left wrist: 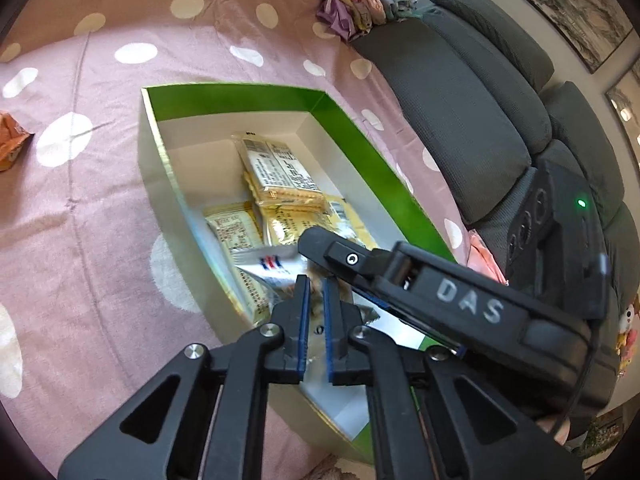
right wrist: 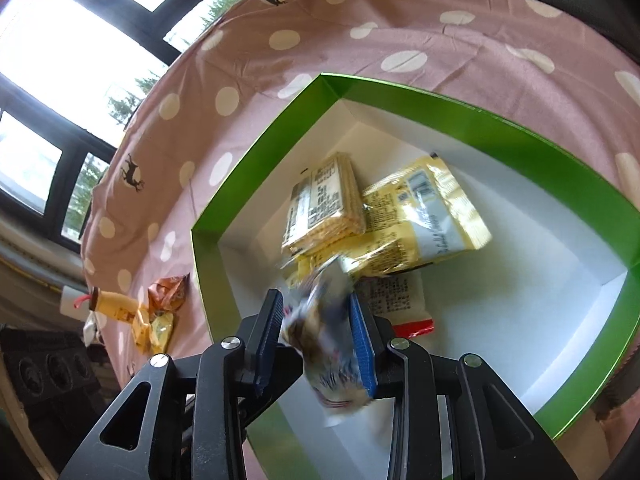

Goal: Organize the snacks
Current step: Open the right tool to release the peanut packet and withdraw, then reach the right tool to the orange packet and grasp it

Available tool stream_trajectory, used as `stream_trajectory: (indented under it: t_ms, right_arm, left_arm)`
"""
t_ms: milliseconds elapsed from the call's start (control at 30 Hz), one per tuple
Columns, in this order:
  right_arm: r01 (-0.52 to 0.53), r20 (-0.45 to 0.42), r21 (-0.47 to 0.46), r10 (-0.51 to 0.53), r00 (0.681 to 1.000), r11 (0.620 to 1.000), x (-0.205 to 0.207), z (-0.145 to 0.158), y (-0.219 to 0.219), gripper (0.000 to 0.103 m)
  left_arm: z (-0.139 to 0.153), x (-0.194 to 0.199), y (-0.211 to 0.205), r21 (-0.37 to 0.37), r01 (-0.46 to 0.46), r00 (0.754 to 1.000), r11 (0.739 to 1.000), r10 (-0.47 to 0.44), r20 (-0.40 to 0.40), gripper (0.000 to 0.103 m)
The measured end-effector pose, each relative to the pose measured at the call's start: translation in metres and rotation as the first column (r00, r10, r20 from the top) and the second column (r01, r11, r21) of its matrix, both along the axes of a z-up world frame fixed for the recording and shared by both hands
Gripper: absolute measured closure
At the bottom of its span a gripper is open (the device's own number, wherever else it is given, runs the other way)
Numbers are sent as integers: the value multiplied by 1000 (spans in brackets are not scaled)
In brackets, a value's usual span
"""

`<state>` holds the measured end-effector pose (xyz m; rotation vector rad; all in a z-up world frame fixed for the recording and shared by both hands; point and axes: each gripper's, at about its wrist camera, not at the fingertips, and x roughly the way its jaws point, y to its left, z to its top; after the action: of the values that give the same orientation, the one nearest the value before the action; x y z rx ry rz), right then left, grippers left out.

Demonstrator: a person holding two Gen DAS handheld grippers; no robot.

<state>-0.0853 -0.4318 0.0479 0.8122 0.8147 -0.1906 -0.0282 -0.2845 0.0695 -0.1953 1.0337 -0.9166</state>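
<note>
While both grippers hang over the green box (left wrist: 256, 96), each one shows a different state. The left gripper (left wrist: 316, 292) has its two blue-padded fingers (left wrist: 305, 320) brought almost together, with only a narrow slot between them. A blurred brown and white wrapper is seen through this slot, but I cannot tell if the pads really pinch it or if it only lies behind them. The right gripper (right wrist: 316, 316) is pinching a grey and white snack packet (right wrist: 328, 344); the packet is blurred, stands tilted between the blue pads (right wrist: 362, 344), and hangs above the white floor of the box.

The box has green walls on the outside and a white inside, and it sits on a pink cloth with white dots (left wrist: 100, 184). Inside it lie several yellow packets: a pack of crackers (right wrist: 320, 208) near the far corner, a bigger yellow bag (right wrist: 432, 216) just beside it and partly under it, and a white packet with a red end (right wrist: 400, 304) closer to the right gripper. In the left wrist view the body of the right gripper, with the letters DAS, crosses the near part of the box.

Outside the box, an orange packet (right wrist: 168, 292) and small yellow packets (right wrist: 156, 332) lie on the cloth, well apart from the grippers. A grey sofa (left wrist: 480, 112) stands beside the cloth.
</note>
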Motion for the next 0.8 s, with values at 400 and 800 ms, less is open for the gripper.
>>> stream_trajectory:
  t_ms: [400,800]
  right_arm:
    - [33,200,-225,13,980,974,-19,54,36,23]
    - [-153,262,-142,186,947,978,14,55,107,14]
  left_arm:
    - [44,-19,154,-19,-342,925,940,340,168,33]
    - [-2,-26,319,72,-797,597,599,766,237,1]
